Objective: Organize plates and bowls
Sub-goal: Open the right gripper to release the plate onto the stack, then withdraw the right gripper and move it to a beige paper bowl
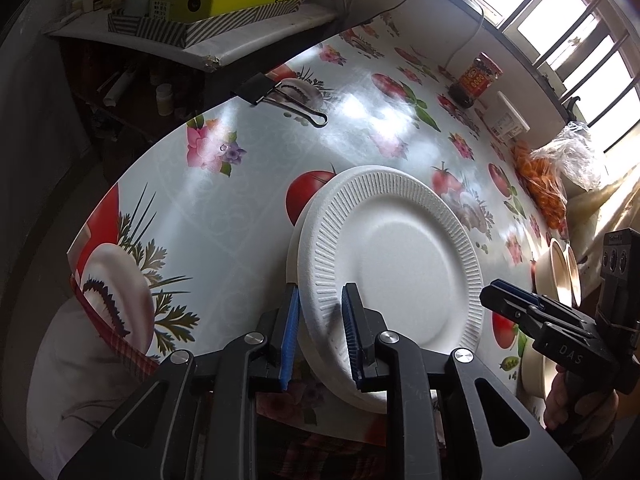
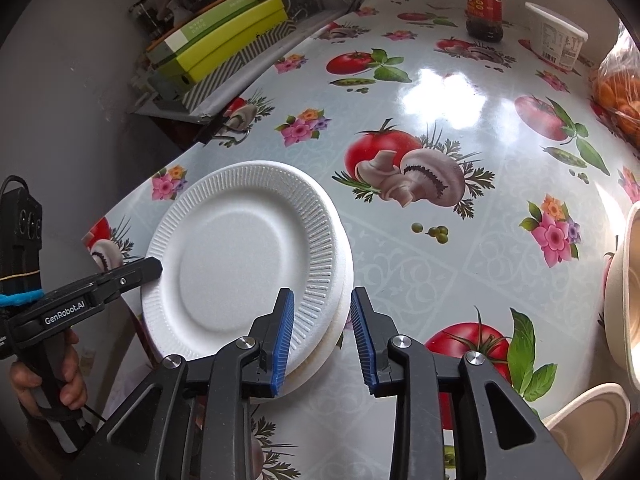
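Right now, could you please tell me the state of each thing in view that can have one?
Top plate: face up, off-centre on the lower plates.
Lower plates: stacked on the table.
Left gripper: shut on the top plate's rim.
Right gripper: open, the plates' edge between its jaws.
Bowls: nested together.
Jar: upright, lid on.
Binder clip: clamped on the table's edge.

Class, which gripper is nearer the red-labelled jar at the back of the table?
Right. The right gripper sits on the jar's side of the plates; the left gripper is farther across.
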Demonstrator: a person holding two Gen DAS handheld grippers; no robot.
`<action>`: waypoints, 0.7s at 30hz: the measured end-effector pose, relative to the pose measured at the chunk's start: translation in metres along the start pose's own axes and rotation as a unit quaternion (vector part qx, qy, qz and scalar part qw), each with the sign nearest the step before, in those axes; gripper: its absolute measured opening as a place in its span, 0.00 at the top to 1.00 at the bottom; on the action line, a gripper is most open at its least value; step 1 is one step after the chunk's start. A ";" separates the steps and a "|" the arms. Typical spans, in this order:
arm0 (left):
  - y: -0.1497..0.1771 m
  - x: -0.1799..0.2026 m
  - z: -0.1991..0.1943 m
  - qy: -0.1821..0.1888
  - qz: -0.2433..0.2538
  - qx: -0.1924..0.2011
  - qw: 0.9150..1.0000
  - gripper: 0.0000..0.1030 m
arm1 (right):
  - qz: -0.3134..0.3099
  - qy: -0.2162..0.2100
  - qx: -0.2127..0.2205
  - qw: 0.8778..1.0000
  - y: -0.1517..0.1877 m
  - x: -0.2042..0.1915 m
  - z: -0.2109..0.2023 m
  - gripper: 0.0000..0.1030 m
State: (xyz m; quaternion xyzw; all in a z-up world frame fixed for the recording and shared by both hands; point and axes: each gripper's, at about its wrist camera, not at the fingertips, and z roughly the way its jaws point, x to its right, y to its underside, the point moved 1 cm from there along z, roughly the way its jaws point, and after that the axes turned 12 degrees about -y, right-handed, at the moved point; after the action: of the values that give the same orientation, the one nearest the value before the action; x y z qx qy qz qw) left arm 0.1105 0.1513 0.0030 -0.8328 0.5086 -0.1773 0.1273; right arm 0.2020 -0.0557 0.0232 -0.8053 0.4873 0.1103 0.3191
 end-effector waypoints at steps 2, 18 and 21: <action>0.000 -0.001 -0.002 -0.002 -0.001 0.003 1.000 0.77 | -0.001 -0.002 0.004 1.000 0.001 0.000 -0.002 0.68; 0.007 0.020 -0.039 -0.032 0.041 0.073 0.996 0.77 | -0.009 -0.007 0.062 0.998 0.007 -0.005 -0.039 0.62; 0.008 0.026 -0.048 -0.025 0.046 0.084 0.995 0.76 | -0.008 -0.010 0.074 0.997 0.009 -0.006 -0.047 0.61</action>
State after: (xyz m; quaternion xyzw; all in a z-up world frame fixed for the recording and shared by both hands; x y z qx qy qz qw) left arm 0.0947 0.1234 0.0474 -0.7993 0.5262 -0.1926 0.2170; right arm 0.1845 -0.0837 0.0591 -0.7821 0.4844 0.0798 0.3837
